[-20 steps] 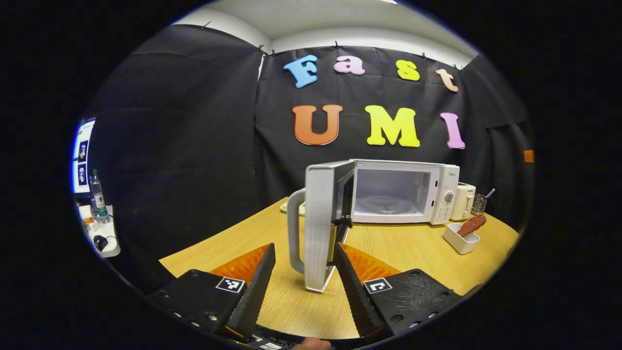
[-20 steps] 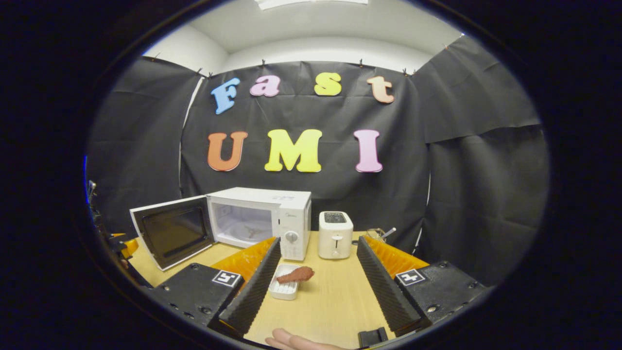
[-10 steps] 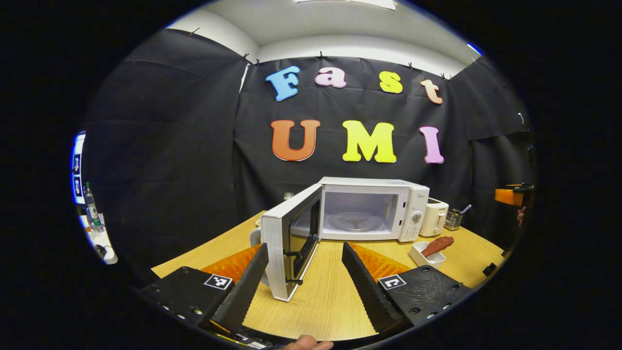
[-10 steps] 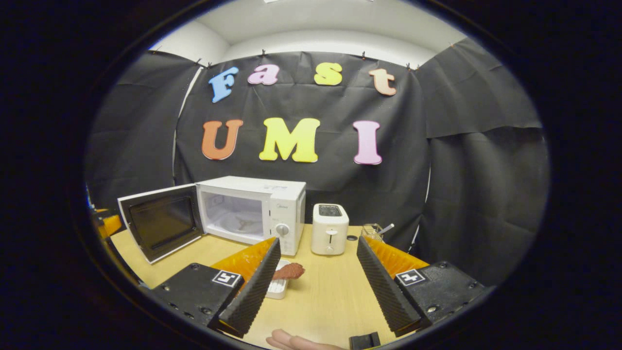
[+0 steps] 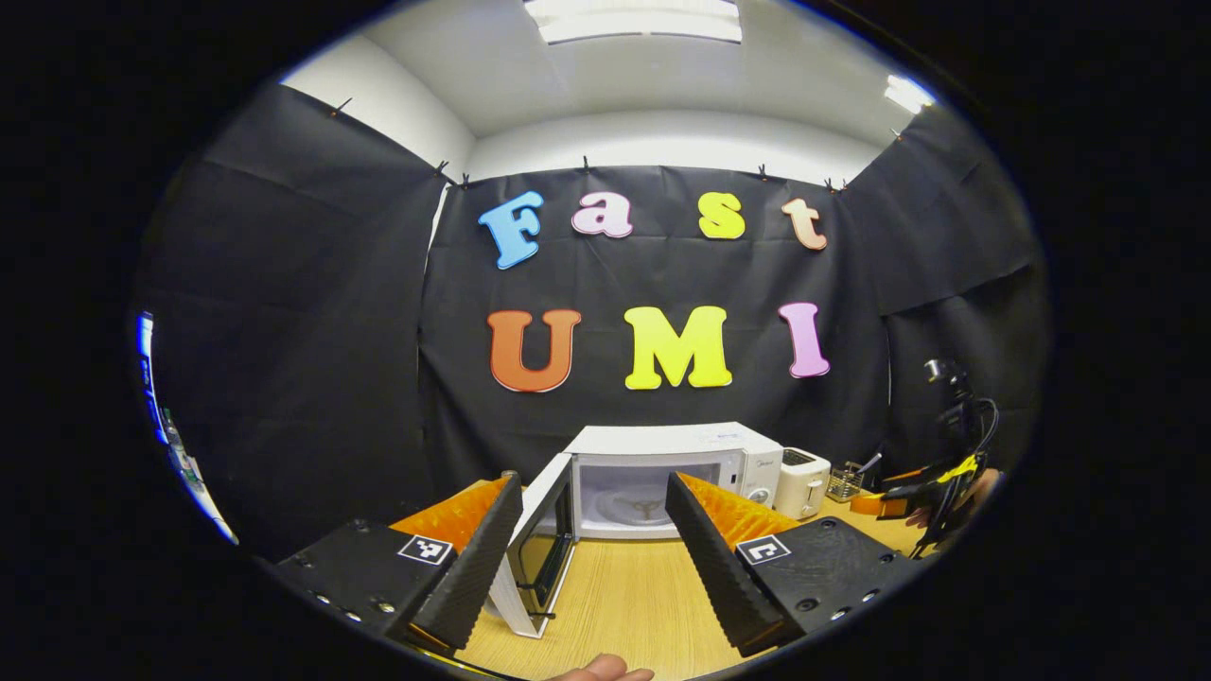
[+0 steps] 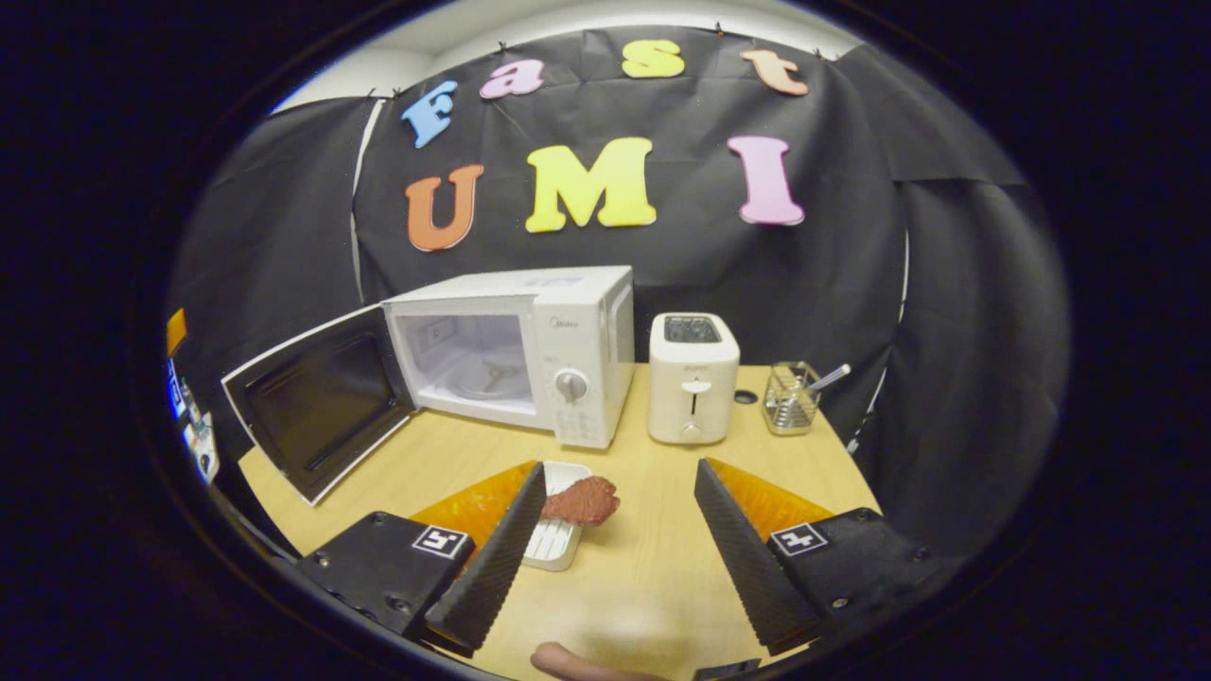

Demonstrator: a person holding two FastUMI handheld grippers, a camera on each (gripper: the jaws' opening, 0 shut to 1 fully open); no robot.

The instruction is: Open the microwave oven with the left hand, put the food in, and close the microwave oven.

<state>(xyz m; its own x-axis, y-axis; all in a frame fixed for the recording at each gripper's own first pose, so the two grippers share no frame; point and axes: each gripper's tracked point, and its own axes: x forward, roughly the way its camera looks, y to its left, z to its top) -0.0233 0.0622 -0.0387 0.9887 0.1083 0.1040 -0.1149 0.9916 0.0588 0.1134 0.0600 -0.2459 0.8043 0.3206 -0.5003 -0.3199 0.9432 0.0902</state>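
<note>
Microwave [image 6: 530, 350]: stood toward table's [image 6: 653, 577] back-left corner, door [image 6: 317, 402] swung wide.
Food [image 6: 582, 499]: laid across white dish [image 6: 553, 544], front of microwave.
Left gripper [image 5: 591, 558]: spread wide, nothing held.
Right gripper [image 6: 615, 553]: spread wide, nothing held, food just beside left finger.

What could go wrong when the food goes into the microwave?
1. The brown food sticks out over the edge of its small white dish, so it might slip off if the open right gripper grabs or tilts the dish.
2. The microwave opening sits left of the dish, and the toaster stands close by, so a wide swing could bump either.
3. The door is open towards the table's edge; the left gripper could knock it.
</note>
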